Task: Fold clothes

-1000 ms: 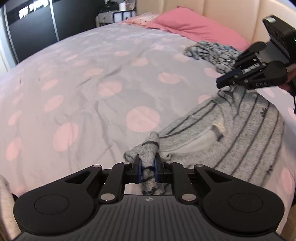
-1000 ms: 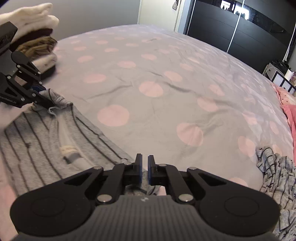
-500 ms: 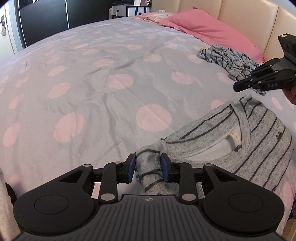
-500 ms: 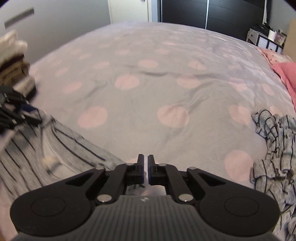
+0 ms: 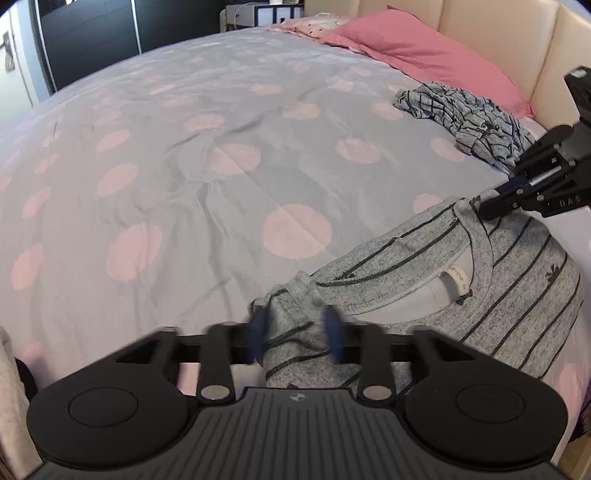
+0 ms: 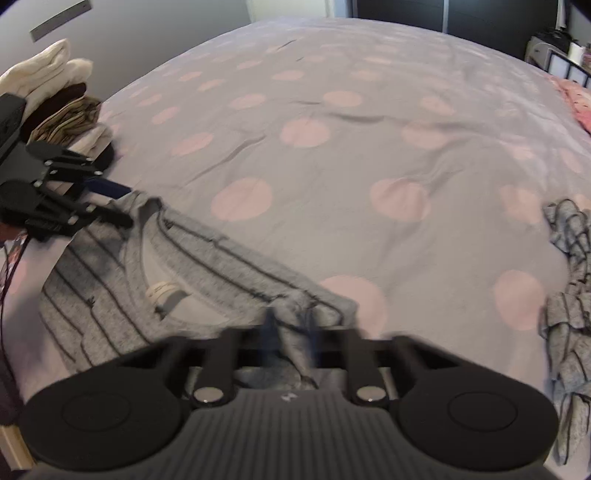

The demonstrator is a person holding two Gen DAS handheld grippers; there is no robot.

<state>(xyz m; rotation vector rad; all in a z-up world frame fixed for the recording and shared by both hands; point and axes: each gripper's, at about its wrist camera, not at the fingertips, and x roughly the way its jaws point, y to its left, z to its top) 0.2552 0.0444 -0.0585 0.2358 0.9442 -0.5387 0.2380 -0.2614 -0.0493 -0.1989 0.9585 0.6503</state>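
on the spotted bed (image 5: 184,155), both the left tool (image 5: 295,334) and right tool (image 6: 290,332) sit released with jaws apart around shoulder bunches of the striped grey sweater (image 5: 517,295).

A wide bed (image 5: 221,155) (grey cover, pink dots) meets a cream padded headboard (image 5: 491,33); dark wardrobe doors (image 5: 88,33), possibly glossy, line the far wall.

Your left gripper (image 5: 295,332) has its jaws apart around a bunched shoulder of the grey striped top (image 5: 498,295), spread on the dotted bedcover (image 5: 221,166). Your right gripper (image 5: 495,203) touches the opposite shoulder, near a crumpled checked garment (image 5: 469,114)
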